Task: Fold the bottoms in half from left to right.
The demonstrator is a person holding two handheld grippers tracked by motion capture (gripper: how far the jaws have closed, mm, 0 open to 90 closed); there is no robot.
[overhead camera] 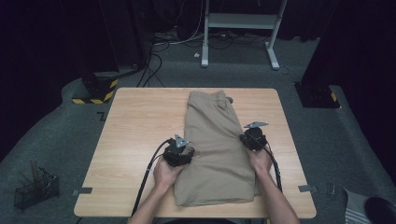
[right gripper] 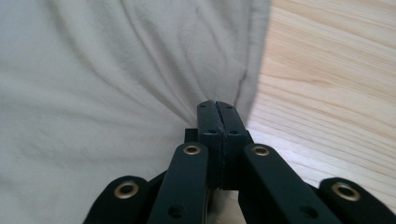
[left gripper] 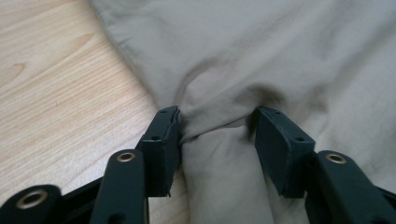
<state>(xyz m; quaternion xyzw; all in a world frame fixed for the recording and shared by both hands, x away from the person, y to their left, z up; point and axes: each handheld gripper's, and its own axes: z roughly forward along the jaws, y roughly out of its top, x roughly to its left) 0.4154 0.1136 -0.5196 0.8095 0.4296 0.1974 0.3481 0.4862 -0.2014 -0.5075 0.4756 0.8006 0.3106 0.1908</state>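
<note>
— Where are the shorts (overhead camera: 217, 149)?
— On the table (overhead camera: 135, 135); a raised fold sits between the left gripper's (left gripper: 217, 123) half-open jaws.
— The right gripper (right gripper: 217, 108)?
— Closed tight, pinching the cloth's edge.

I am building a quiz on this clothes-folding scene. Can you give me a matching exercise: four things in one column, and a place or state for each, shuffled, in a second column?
Column one:
1. folded beige fabric shorts
2. left gripper
3. right gripper
4. black wire basket

Column two:
A. jaws pressed together at the cloth's edge
B. on the grey floor, left of the light wooden table
C. jaws apart, a ridge of cloth bunched between them
D. lying flat along the middle of the tabletop

Pairs: 1-D, 2-C, 3-A, 4-B
</note>
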